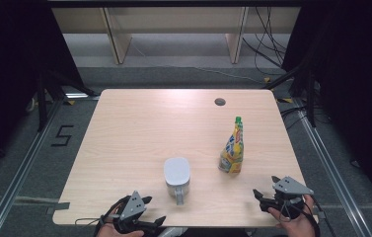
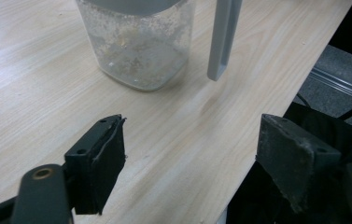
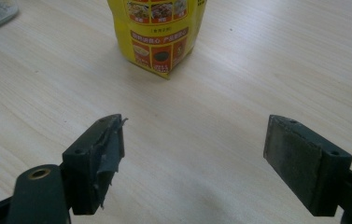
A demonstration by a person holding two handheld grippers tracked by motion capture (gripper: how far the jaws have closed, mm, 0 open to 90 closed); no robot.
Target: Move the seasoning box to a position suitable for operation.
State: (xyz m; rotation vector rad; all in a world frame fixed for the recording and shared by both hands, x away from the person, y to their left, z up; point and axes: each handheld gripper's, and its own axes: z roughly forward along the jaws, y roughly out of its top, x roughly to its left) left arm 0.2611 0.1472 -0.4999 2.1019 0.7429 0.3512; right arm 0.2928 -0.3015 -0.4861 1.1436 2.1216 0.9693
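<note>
On the counter (image 1: 139, 128): one lidded clear jug (image 1: 177, 177) near the front edge, and one yellow pouch (image 1: 233, 148) standing upright to its right. Left tongs (image 1: 146, 210) and right tongs (image 1: 265, 190): both spread, pinching nothing, each short of its item.
</note>
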